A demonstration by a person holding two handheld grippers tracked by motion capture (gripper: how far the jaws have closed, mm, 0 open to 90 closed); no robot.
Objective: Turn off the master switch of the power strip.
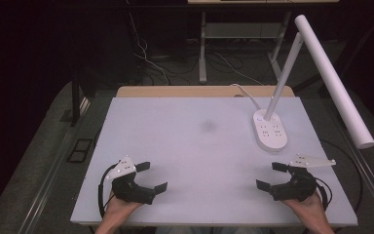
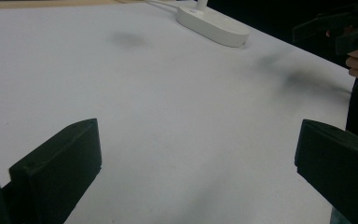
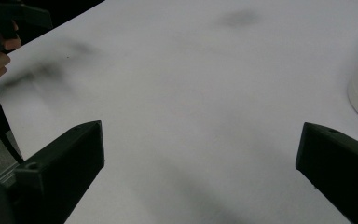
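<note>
My left gripper (image 1: 152, 176) rests near the front left of the white table (image 1: 185, 146), jaws wide apart and nothing between them. In the left gripper view its two black jaws frame bare white surface (image 2: 196, 140). My right gripper (image 1: 271, 176) sits near the front right, also open and holding nothing. Between its jaws in the right gripper view lies bare table (image 3: 200, 140). A white desk lamp's base (image 1: 270, 129) stands on the table at the right, behind the right gripper.
The lamp's stem (image 1: 285, 73) leans up to a long white tube head (image 1: 333, 78) overhanging the right edge. Its cord (image 1: 247, 95) runs to the back edge. A faint dark smudge (image 1: 208, 125) marks the table's middle. Cables and desk legs (image 1: 202, 44) lie on the floor behind.
</note>
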